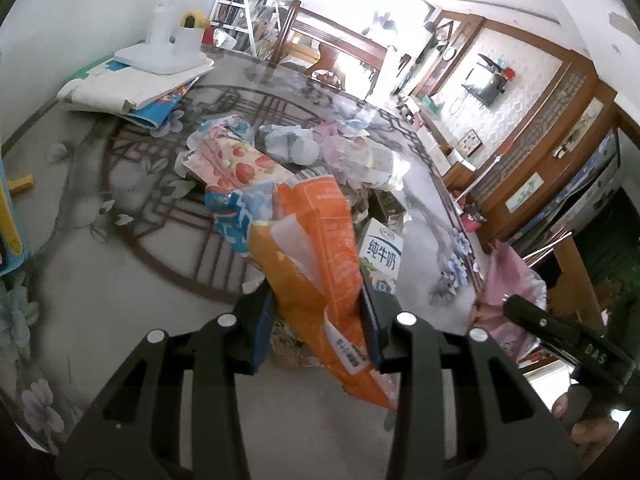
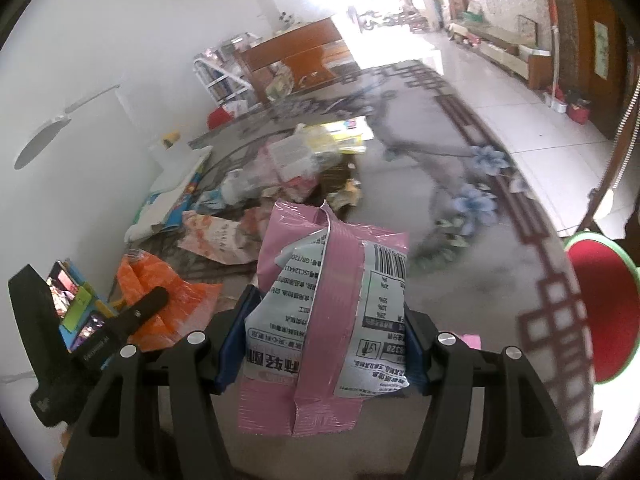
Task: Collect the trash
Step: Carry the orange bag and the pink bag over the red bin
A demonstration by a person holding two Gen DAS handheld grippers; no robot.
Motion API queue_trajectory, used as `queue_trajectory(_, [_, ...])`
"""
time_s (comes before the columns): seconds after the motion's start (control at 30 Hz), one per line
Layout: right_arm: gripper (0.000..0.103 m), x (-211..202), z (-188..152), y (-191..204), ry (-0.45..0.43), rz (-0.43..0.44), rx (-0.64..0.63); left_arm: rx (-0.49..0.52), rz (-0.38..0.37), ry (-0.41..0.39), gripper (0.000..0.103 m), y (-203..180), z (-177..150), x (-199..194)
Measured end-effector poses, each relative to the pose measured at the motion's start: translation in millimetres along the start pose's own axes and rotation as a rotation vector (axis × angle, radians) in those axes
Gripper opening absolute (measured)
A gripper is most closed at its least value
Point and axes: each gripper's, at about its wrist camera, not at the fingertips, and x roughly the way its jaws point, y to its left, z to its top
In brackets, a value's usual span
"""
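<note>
I held a crumpled orange snack bag (image 1: 320, 264) pinched in my left gripper (image 1: 318, 320), a pink-and-grey foil wrapper (image 2: 320, 312) clamped in my right gripper (image 2: 324, 344). Only the left view showed the white milk carton (image 1: 382, 254); only the right showed the red round stool (image 2: 600, 312).

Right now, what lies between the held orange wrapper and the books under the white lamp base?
In the left wrist view, between the orange wrapper and the books: a blue wrapper and a strawberry-print wrapper, then bare table.

White walls (image 2: 100, 60), pale tiled floor (image 2: 520, 120), wooden cabinet (image 2: 304, 48), bright backlight
</note>
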Motion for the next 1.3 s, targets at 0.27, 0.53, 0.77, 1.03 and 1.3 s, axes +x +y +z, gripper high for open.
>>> queue_trajectory(0.27, [0.062, -15.8, -14.0, -36.1, -0.018, -0.045, 0.049, 0.071, 0.028, -0.036, 0.036, -15.0, -5.4, -2.1])
queue_trajectory(0.53, [0.062, -38.6, -31.7, -70.8, -0.051, -0.091, 0.089, 0.162, 0.075, -0.043, 0.036, -31.2, -14.3, 4.4])
queue_trajectory(0.77, [0.062, -63.5, -32.7, -94.6, -0.096, -0.098, 0.143, 0.267, 0.148, -0.079, 0.036, -48.2, -23.1, 7.0])
queue_trajectory(1.03, [0.062, -96.2, -32.1, -123.5, -0.154, -0.122, 0.174, 0.333, 0.074, -0.077, 0.036, -84.3, -34.2, -0.4])
queue_trajectory(1.3, [0.062, -119.3, -32.0, -167.3, -0.201, -0.123, 0.275, 0.397, -0.071, 0.02, 0.036, -142.2, -56.1, 17.5])
